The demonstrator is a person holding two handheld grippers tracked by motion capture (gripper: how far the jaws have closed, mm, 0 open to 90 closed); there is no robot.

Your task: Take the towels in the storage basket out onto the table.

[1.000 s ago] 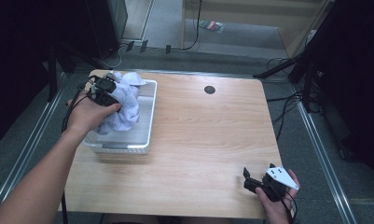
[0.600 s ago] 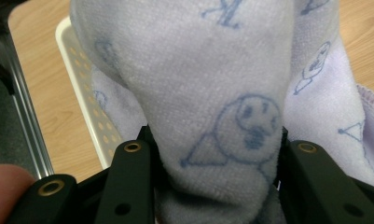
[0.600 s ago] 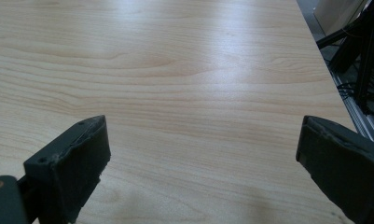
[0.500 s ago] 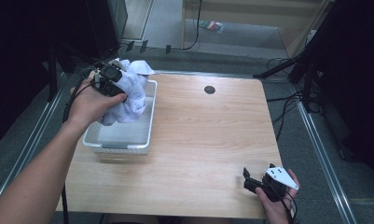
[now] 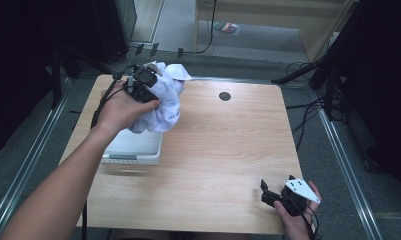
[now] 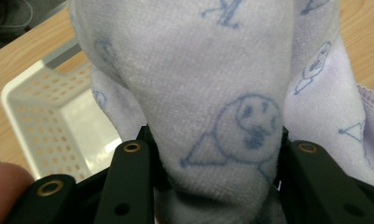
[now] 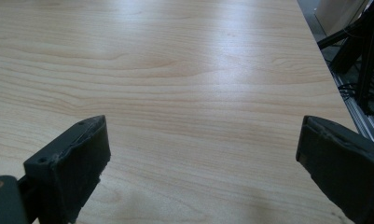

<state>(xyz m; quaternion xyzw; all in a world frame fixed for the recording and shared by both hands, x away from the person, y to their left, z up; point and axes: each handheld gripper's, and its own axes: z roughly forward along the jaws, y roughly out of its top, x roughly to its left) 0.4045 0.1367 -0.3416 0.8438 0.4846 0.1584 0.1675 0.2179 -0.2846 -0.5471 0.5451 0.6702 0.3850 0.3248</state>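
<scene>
Spanning most of the high view, the wooden table (image 5: pixel 223 150) is seen bare apart from a white perforated basket (image 5: pixel 133 150) near its left edge and a small dark round cap (image 5: pixel 225 96) set in the top towards the far side. A white towel printed with blue figures (image 5: pixel 163 100) is held lifted above the far end of the basket, its bunched folds hanging against the far rim and spilling towards the table. The left gripper (image 6: pixel 208 154) is clamped on a thick fold of this cloth, which is pinched between its black jaws. The right gripper (image 7: pixel 201 154) is held low at the near right corner of the table, its jaws spread wide with nothing between them. Judged from this, the cloth is being taken out of the basket; a firm pinch should be kept and the trailing folds raised clear of the rim so the light basket is not dragged or tipped.
</scene>
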